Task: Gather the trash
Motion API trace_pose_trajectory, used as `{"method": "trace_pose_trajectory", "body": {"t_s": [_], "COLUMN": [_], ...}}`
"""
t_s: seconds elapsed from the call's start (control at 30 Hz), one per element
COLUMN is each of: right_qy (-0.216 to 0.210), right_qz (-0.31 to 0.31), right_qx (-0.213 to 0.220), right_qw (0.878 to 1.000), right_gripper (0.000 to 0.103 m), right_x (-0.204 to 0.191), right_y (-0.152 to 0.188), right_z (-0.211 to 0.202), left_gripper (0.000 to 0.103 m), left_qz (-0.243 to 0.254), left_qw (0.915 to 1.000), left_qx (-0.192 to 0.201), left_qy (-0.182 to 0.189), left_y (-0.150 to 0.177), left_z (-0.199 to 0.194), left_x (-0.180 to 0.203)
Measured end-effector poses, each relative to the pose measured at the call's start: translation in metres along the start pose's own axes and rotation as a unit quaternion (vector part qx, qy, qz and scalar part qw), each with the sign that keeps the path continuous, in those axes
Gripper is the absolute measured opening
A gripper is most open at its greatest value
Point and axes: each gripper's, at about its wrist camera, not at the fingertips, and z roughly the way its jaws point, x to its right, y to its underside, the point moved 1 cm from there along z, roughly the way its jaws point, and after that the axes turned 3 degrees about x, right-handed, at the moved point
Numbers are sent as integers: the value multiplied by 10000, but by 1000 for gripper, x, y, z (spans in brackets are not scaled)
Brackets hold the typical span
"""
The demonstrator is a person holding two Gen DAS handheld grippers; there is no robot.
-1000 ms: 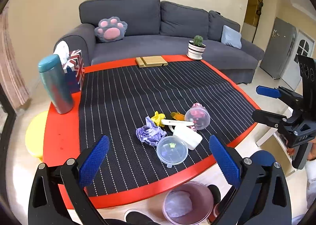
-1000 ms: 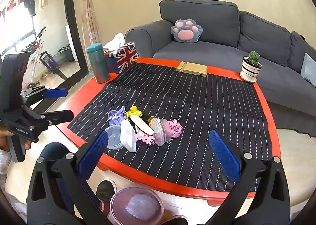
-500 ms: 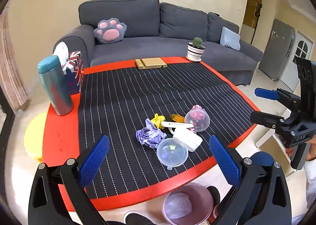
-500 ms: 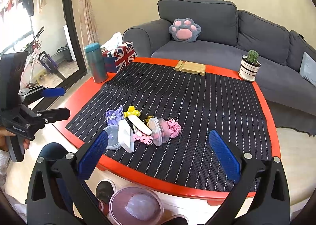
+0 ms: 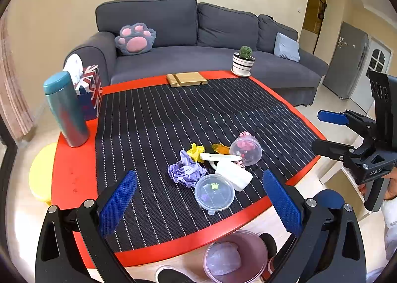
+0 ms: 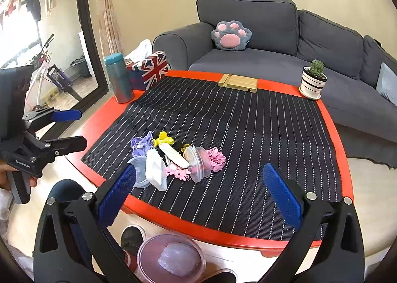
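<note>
A small heap of trash lies near the front edge of the black striped mat (image 5: 153,119). It holds crumpled purple paper (image 5: 186,171), a clear round lid (image 5: 214,192), a white box (image 5: 234,175), a clear cup with pink bits (image 5: 245,150) and a yellow scrap (image 5: 196,152). In the right wrist view crumpled pink paper (image 6: 217,155) lies beside the cup (image 6: 198,163). My left gripper (image 5: 198,176) hovers open before the heap, holding nothing. My right gripper (image 6: 198,168) is open too, off the table's front right. A pinkish bin (image 5: 235,255) stands on the floor under the table edge.
The red table (image 5: 74,171) carries a teal bottle (image 5: 65,109), a Union Jack tissue box (image 5: 89,89), a wooden block (image 5: 186,79) and a potted cactus (image 5: 243,62) at its far side. A grey sofa (image 5: 198,34) stands behind. A yellow stool (image 5: 42,171) sits left; shoes show beside the bin.
Both grippers have drifted only slightly and stay open. The trash heap and the bin have not moved.
</note>
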Motion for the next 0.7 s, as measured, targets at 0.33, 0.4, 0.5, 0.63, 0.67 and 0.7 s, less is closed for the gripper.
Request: {"method": "trace_pose_trajectory", "body": {"t_s": [0.33,0.4,0.5,0.63,0.67,0.7], "right_qy": [-32,-34,-43,-66,-73,-94], "right_qz": [-43,-40,-38,-61,-70,-92], "right_qx": [-57,-71,-83,-117,-129,-157], "right_qw": [10000,10000,9999,9999,9999,9998], "right_gripper": [100,100,100,100,100,100], "right_x": [-3,-3,-3,-2,-2,-2], "right_y": [1,1,1,-1,-1,-2], "right_z": [4,5,6,9,10,12], "left_gripper": [97,97,97,97,97,97], "left_qz": [5,28,69,42,42,48], "left_qw": [10000,10000,10000,10000,10000,10000], "left_qx": [-10,-3,8,11,9,8], "left_qy": [28,29,33,53,58,65], "left_y": [0,1,2,2,2,2], "left_z": [1,2,3,3,3,4], "left_x": [0,1,2,1,1,1]}}
